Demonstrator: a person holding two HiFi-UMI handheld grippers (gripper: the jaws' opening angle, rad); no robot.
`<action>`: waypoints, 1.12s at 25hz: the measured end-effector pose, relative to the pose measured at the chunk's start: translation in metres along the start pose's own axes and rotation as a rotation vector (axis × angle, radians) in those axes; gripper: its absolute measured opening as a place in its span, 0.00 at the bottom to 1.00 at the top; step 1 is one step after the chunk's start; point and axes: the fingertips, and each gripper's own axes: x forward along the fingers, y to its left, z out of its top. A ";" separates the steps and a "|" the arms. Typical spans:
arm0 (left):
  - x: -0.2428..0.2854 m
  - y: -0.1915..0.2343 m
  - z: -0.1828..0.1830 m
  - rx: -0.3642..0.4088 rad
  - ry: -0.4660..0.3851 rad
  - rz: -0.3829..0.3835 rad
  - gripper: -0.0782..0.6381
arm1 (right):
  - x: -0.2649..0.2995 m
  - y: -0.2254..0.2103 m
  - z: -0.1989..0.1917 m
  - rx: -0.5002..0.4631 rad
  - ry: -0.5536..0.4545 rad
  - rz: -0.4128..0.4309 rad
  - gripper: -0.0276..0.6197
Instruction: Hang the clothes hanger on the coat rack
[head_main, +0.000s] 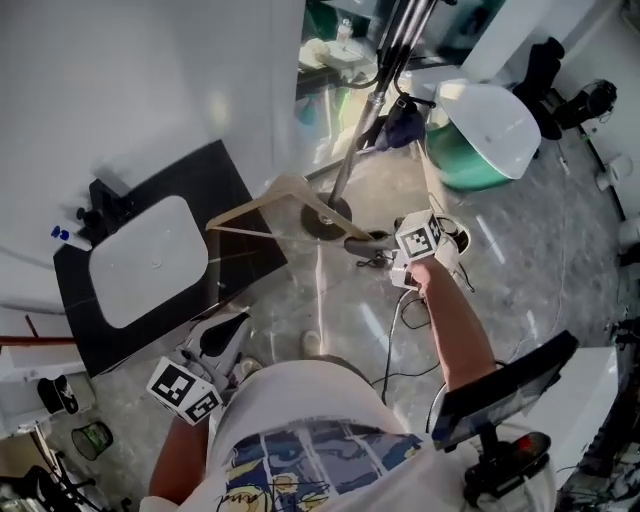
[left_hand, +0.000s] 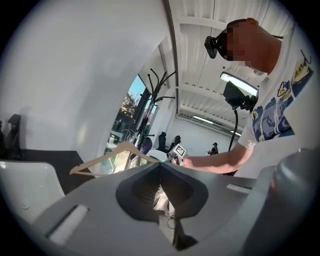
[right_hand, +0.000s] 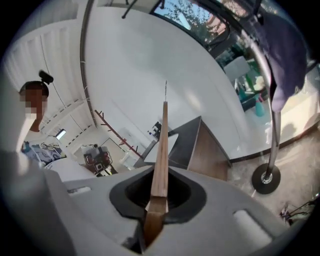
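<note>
Slippage is the main risk. The right tool (right_hand: 159, 170) is clamped on one end of the light wooden clothes hanger (right_hand: 161, 145), so nearly the whole frame sticks out beyond the pads like a lever. Any knock or quick turn could make the wood pivot or slide in that narrow grip.

The hanger is in the air, to the left of the tall dark metal coat rack (head_main: 362, 120) and just above its round base (head_main: 325, 218), not yet on any prong. Its hook is hard to pick out, so I judge it could meet a prong at a bad angle, miss and come off. A dark blue garment (right_hand: 282, 47) already hangs on the rack, and the hook or an arm of the hanger could snag in it. A hard bump against the thin pole might also rock the rack on its small base.

The left tool (left_hand: 161, 166) is closed with nothing between its jaws and sits low on the near left, so it gives the hanger no support. Black cables (head_main: 405, 320) lie loose on the floor by the person's feet, and a step toward the rack could catch one.

The pale, glossy stone-look floor (head_main: 330, 290) throws bright reflections. A black counter (head_main: 215, 185) with a white rounded-rectangle tray (head_main: 148, 262) on it stands at the left against a curved white wall. A green tub with a white lid (head_main: 480, 140) sits on the far right.
</note>
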 end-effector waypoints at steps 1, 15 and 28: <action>0.005 -0.005 0.000 0.003 0.007 -0.021 0.11 | -0.014 0.006 0.006 -0.015 -0.025 -0.015 0.09; 0.080 -0.040 0.016 0.059 -0.009 -0.231 0.11 | -0.208 0.090 0.157 -0.332 -0.298 -0.230 0.09; 0.097 -0.044 0.018 0.047 -0.054 -0.164 0.11 | -0.289 0.072 0.227 -0.388 -0.348 -0.233 0.09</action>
